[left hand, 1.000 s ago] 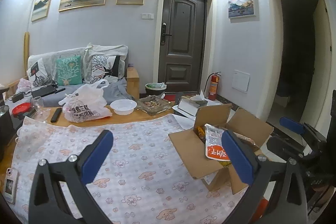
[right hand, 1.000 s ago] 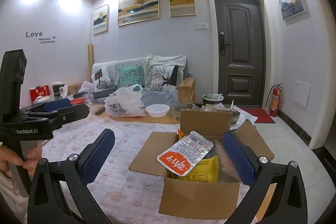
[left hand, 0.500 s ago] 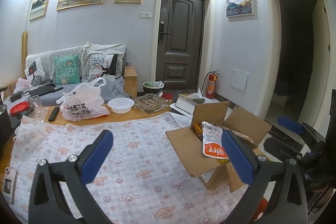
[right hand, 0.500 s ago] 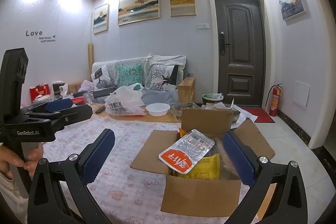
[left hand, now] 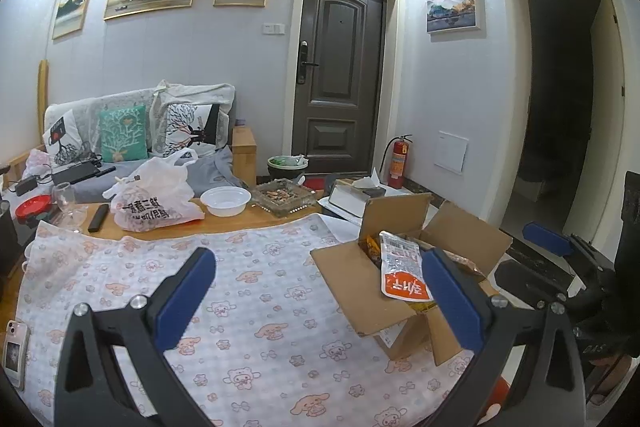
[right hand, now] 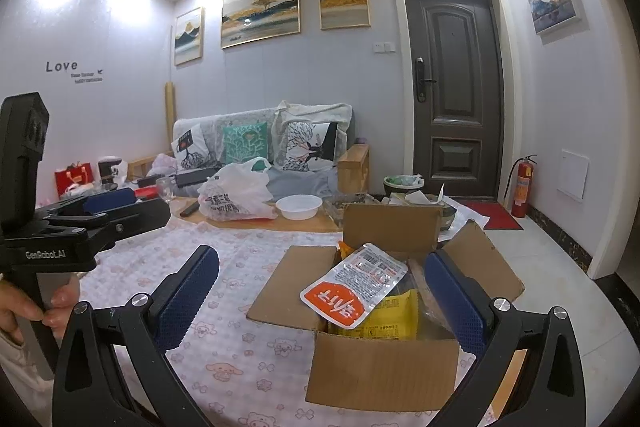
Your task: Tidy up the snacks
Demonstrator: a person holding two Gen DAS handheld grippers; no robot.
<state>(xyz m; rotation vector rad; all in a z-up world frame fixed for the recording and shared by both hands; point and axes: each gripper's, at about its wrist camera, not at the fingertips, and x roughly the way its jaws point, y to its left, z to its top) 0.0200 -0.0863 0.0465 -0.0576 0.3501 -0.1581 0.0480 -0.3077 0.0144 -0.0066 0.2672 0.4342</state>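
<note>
An open cardboard box (right hand: 380,367) (left hand: 352,291) stands at the right end of the table. A white and orange snack pouch (right hand: 354,291) (left hand: 402,269) sticks out of it, above a yellow packet (right hand: 384,311). My right gripper (right hand: 320,303) hovers just in front of the box, open, its blue fingers either side of the pouch and apart from it. My left gripper (left hand: 316,303) hangs open over the tablecloth, left of the box, with nothing in it. In the right wrist view the left gripper (right hand: 112,203) shows at the left, held by a hand (right hand: 24,307).
A patterned cloth (left hand: 240,299) covers the table. Behind it lie a white plastic bag (left hand: 154,201), a white bowl (left hand: 226,201), a glass tray (left hand: 284,197), a remote and a wine glass (left hand: 68,203). A phone (left hand: 14,351) lies at the left edge.
Both views have crept slightly closer to the table and box. The pouch and box have not moved, and both grippers stay open.
</note>
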